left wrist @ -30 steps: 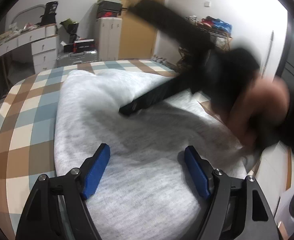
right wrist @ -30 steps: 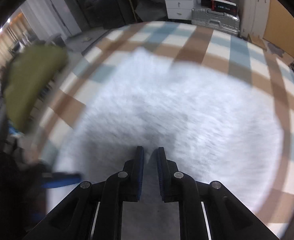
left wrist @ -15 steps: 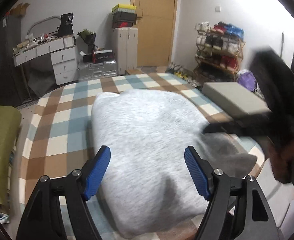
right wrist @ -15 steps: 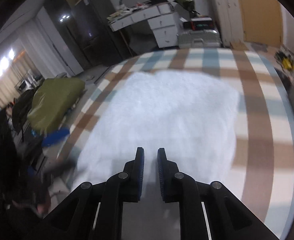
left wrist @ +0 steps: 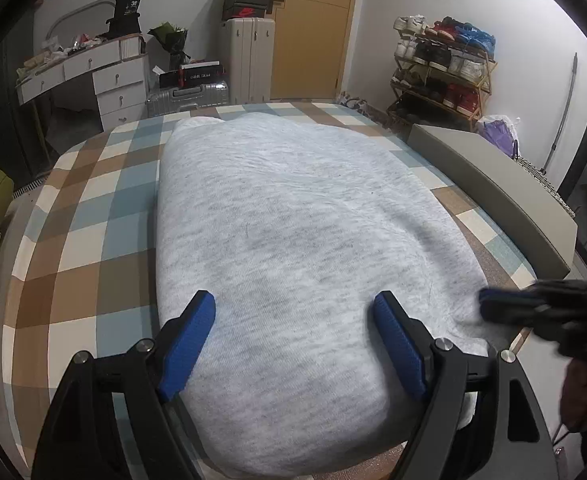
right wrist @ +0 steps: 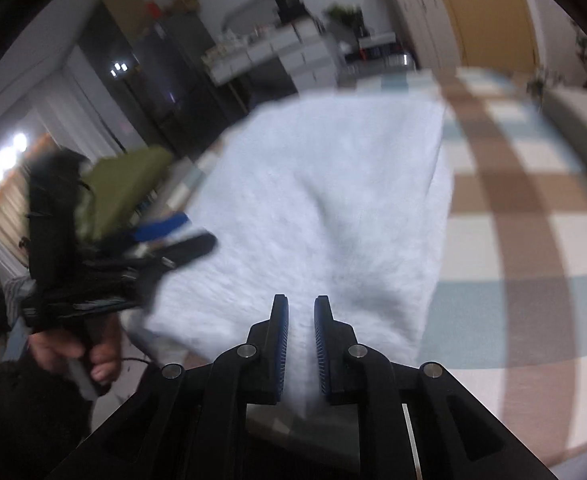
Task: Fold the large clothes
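The right tool point(right wrist: 301, 324) is brought down since earlier, nearly clenched at the grey garment's point(left wrist: 293, 240) edge; the left tool point(left wrist: 293, 320) is held released above, ready for the fold.

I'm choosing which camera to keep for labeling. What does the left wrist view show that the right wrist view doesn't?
Only the left wrist view shows the shoe rack and the left gripper with its jaws wide open. Only the right wrist view shows the right gripper with its jaws nearly closed, and the hand holding the other tool. Both show the gray garment on the checked bedcover.
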The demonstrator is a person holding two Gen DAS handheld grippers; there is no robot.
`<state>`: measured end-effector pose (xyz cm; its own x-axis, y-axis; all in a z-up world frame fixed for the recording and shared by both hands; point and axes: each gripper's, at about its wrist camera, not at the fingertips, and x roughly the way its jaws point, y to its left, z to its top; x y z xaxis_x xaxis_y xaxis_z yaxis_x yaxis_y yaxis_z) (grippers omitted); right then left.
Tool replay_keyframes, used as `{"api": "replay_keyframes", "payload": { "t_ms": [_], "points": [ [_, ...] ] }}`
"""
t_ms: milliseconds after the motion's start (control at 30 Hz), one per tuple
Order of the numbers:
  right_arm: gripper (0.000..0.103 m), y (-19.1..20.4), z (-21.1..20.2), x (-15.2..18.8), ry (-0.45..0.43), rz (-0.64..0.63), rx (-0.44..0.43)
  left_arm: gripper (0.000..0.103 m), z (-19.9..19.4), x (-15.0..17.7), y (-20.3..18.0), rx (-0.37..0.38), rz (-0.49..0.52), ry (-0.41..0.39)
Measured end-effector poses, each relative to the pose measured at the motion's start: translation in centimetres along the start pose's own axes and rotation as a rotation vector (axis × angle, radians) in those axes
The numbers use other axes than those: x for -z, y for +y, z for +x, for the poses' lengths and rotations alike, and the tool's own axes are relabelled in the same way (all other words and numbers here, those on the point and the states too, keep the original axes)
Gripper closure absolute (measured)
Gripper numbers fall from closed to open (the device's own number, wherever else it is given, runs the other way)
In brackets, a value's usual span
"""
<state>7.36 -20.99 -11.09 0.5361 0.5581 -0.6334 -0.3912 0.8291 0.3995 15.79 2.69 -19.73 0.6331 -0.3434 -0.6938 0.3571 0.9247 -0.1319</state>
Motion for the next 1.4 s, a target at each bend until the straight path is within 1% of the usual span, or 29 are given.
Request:
{"api": "replay_keyframes", "payload": {
  "t_ms": [33, 67, 100, 133, 200, 300, 367, 400, 467, 500, 533, 567, 600, 633, 700, 733, 767, 800, 833, 967, 1067, 1100, 1133, 1167, 1200, 1267, 1300, 1333, 1400],
  "points": [
    [0.089, 0.0, -0.6, 0.2, -0.021, 0.0, 0.01, 0.025, 0.1, 0.0, 0.1, -0.004, 0.002, -0.005],
    [0.089, -0.1, -0.5, 0.7, -0.016, 0.0, 0.034, 0.025, 0.2, 0.0, 0.1, -0.01, 0.003, -0.011],
    [0.089, -0.3, 0.6, 1.4, 0.029, 0.0, 0.082, 0.025, 0.3, 0.0, 0.0, -0.014, 0.006, -0.016],
    [0.094, -0.7, 1.8, 2.0, 0.075, 0.0, 0.122, 0.025, 0.4, 0.2, -0.2, -0.017, 0.017, -0.013],
    [0.095, -1.5, 2.4, 2.7, 0.029, 0.025, 0.109, 0.024, 0.3, 0.2, -0.5, -0.032, 0.043, -0.014],
    [0.095, -1.8, 2.4, 1.9, 0.049, 0.049, 0.105, 0.025, -1.5, 0.0, 0.0, 0.015, 0.033, 0.003],
    [0.095, -1.7, 2.2, 1.5, 0.062, 0.052, 0.11, 0.025, -2.9, 0.3, -0.1, 0.07, 0.052, -0.021],
    [0.091, -1.6, 1.8, 1.3, 0.062, 0.054, 0.105, 0.025, -3.9, 0.7, -0.3, 0.116, 0.074, -0.045],
    [0.09, -1.3, 0.5, 0.8, 0.016, 0.053, 0.064, 0.025, -3.8, 1.5, -0.9, 0.162, 0.114, -0.027],
    [0.09, -0.7, -0.5, 0.4, -0.033, 0.045, 0.015, 0.025, -2.8, 2.0, -1.0, 0.151, 0.121, 0.008],
    [0.09, -0.2, -1.0, 0.3, -0.066, 0.038, -0.023, 0.024, -2.1, 2.3, -0.9, 0.169, 0.11, 0.02],
    [0.09, 0.3, -1.2, 0.3, -0.09, 0.029, -0.06, 0.023, -1.7, 2.4, -0.5, 0.192, 0.092, 0.004],
    [0.09, 1.2, -1.1, 0.1, -0.099, 0.006, -0.111, 0.024, -1.5, 2.5, -0.1, 0.211, 0.069, -0.004],
    [0.091, 1.7, -0.5, 0.3, -0.087, -0.018, -0.125, 0.024, -1.5, 2.4, 0.1, 0.221, 0.055, -0.003],
    [0.09, 2.5, 2.4, 0.9, -0.008, -0.078, -0.01, 0.024, -1.4, 2.3, 0.3, 0.23, 0.049, -0.002],
    [0.093, 2.6, 4.4, 1.2, 0.048, -0.084, 0.028, 0.024, -1.0, 2.5, 0.1, 0.224, 0.065, 0.009],
    [0.094, 2.3, 5.6, 1.5, 0.079, -0.066, 0.033, 0.024, -0.6, 2.7, -0.3, 0.206, 0.096, 0.02],
    [0.096, 1.5, 6.5, 1.8, 0.075, -0.023, 0.014, 0.024, -0.4, 3.1, -0.9, 0.176, 0.134, 0.005],
    [0.103, 1.2, 6.6, 1.8, 0.057, -0.006, 0.004, 0.024, -0.5, 3.2, -1.0, 0.165, 0.146, -0.005],
    [0.103, 1.1, 6.9, 1.7, 0.041, -0.009, 0.013, 0.024, -0.4, 3.7, -1.6, 0.183, 0.129, 0.003],
    [0.103, 1.6, 6.2, 1.1, 0.079, 0.008, 0.014, 0.023, -0.4, 4.0, -2.4, 0.166, 0.14, -0.004],
    [0.101, 1.5, 5.6, 0.6, 0.074, 0.025, -0.006, 0.023, -1.0, 4.0, -2.4, 0.173, 0.112, -0.008],
    [0.099, 1.4, 4.5, 0.2, 0.042, 0.036, -0.023, 0.023, -1.4, 3.6, -2.1, 0.188, 0.092, -0.007],
    [0.098, 0.9, 2.6, 0.3, -0.007, 0.041, -0.031, 0.023, -2.1, 3.1, -1.7, 0.214, 0.074, -0.01],
    [0.098, 0.9, 1.0, -0.7, -0.076, 0.038, -0.037, 0.023, -3.0, 2.7, -1.6, 0.234, 0.067, -0.03],
    [0.094, 0.9, -0.5, -2.0, -0.14, 0.023, -0.035, 0.023, -4.4, 1.6, -1.7, 0.236, 0.106, -0.085],
    [0.088, 0.7, -0.4, -3.3, -0.15, 0.014, -0.006, 0.023, -4.6, 1.0, -1.8, 0.22, 0.132, -0.101],
    [0.087, 0.4, 0.1, -4.1, -0.144, 0.013, 0.018, 0.023, -4.1, 0.5, -1.7, 0.214, 0.146, -0.105],
    [0.087, -1.2, 2.4, -5.2, -0.095, 0.056, 0.067, 0.023, -2.2, -0.3, -1.5, 0.225, 0.141, -0.07]
  ]
}}
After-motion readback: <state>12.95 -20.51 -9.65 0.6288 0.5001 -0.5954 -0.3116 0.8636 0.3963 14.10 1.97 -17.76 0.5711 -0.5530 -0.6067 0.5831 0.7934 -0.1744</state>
